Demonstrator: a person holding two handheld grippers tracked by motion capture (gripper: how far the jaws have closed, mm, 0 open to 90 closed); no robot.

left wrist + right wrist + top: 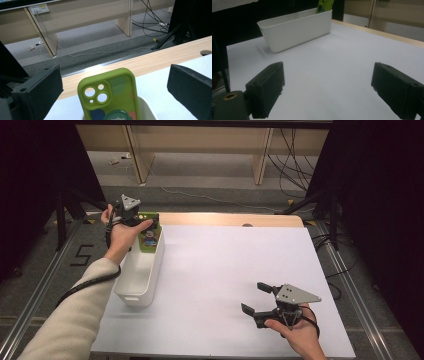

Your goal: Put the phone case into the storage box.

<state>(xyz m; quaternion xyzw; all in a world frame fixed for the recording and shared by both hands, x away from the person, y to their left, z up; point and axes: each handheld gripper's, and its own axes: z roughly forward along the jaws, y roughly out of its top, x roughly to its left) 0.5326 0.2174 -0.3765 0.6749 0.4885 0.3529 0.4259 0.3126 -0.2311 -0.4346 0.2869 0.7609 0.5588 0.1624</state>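
Your white bin (142,270) sits at the desk's (225,270) left edge; the green phone case (110,93) stands upright against its far end. It looks light, rubbery and flexible, so pinch its long edges. Left claw (112,82) is released around it; right claw (259,301) rests released.
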